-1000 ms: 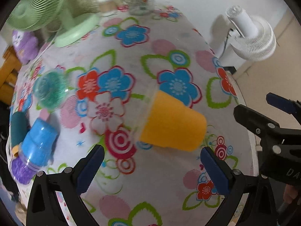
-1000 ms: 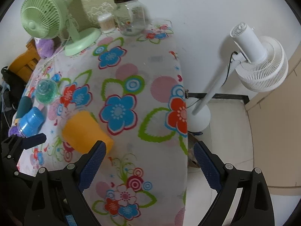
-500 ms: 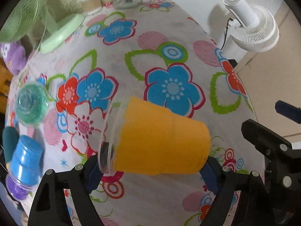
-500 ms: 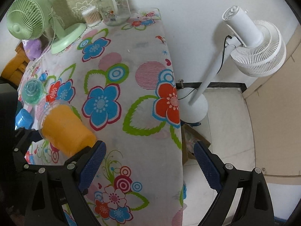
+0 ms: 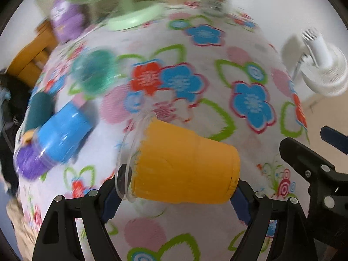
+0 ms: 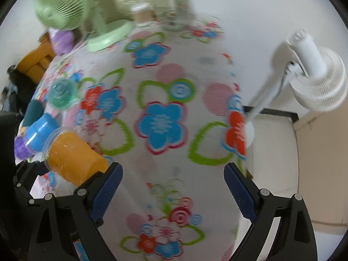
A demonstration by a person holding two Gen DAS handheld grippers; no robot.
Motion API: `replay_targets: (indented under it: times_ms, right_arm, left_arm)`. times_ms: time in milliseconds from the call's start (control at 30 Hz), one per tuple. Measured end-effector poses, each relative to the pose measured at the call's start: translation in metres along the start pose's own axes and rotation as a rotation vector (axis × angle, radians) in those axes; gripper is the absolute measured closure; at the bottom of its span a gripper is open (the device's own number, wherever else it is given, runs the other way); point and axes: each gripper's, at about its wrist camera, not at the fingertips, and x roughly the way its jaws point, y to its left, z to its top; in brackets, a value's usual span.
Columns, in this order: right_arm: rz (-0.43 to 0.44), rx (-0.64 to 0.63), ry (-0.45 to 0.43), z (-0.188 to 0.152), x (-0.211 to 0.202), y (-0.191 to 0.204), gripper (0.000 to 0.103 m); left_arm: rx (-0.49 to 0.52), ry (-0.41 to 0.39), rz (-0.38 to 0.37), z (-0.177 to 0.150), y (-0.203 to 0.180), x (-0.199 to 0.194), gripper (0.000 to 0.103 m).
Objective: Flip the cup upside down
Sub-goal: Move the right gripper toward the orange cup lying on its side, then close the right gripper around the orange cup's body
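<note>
Both tongs matter: our left tongs [image 5: 174, 192] pinch the orange cup [image 5: 184, 163] sideways — right tongs [image 6: 173, 184] hang spread. We should roll the wrist slowly, rim down, over the worktop [image 5: 217, 113].

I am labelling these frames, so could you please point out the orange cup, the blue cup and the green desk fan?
orange cup [image 5: 187, 169], left wrist view, side wall.
blue cup [image 5: 63, 132], left wrist view, side wall.
green desk fan [image 6: 59, 4], right wrist view, grille.

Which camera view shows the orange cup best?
The left wrist view. There the orange cup fills the center, lying sideways between the fingers of the left gripper, clear rim to the left. The right wrist view shows the cup smaller, at the left edge, its base partly hidden by the right gripper.
</note>
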Motion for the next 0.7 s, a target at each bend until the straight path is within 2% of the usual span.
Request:
replay_targets:
  times_ms: [200,333,600,700]
  right_arm:
    - [0.048,-0.101,0.008,0.003,0.003,0.039,0.007]
    - [0.076,-0.155,0.02,0.0,0.007,0.062,0.007]
    - [0.11,-0.199,0.05,-0.007,0.016,0.085,0.007]
    - [0.117,-0.187,0.061,-0.01,0.02,0.085,0.007]
  left_arm:
    - [-0.173,0.006,0.045,-0.02,0.038,-0.008,0.017]
    - [-0.346,0.032,0.047,-0.037,0.063,-0.007,0.017]
    - [-0.441,0.04,0.077,-0.054,0.068,0.002,0.017]
    - [-0.427,0.03,0.088,-0.054,0.066,0.006,0.016]
